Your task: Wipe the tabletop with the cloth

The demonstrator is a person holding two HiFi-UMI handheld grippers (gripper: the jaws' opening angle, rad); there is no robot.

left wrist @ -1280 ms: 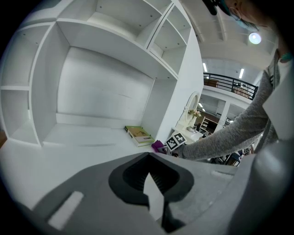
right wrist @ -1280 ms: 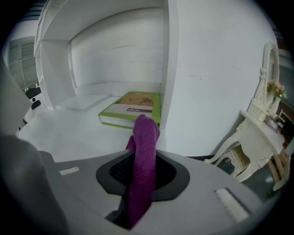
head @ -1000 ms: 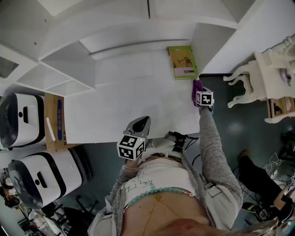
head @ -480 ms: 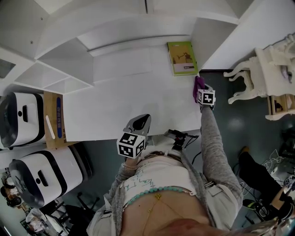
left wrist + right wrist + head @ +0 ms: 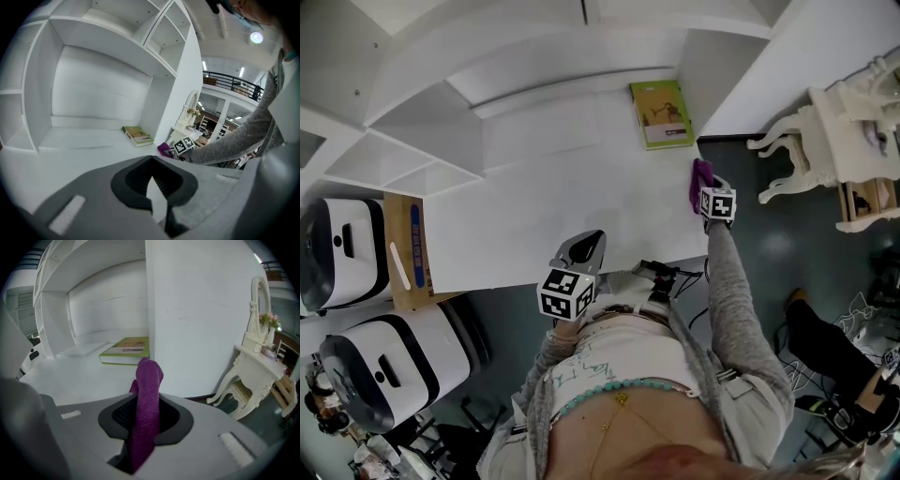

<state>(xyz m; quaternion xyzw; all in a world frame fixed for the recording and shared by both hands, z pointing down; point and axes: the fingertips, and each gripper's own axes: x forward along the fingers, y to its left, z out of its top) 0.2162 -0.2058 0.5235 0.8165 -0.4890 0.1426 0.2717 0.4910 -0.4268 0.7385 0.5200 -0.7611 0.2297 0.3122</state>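
White tabletop (image 5: 562, 206) shows no wipe marks, so progress is hard to judge; most of it prob. is left to do. Left gripper (image 5: 586, 251), jaws pressed together & empty, hangs at front edge. Right gripper (image 5: 703, 190) pinches purple cloth (image 5: 700, 174) at table's right edge, its long axis along the jaws, tip fwd toward green book (image 5: 661, 112).

I'm in a mock home corner inside a big hall: tabletop (image 5: 562, 206) under white shelving (image 5: 422, 141), ornate dressing table (image 5: 848, 122), mezzanine railing (image 5: 225, 78) beyond.
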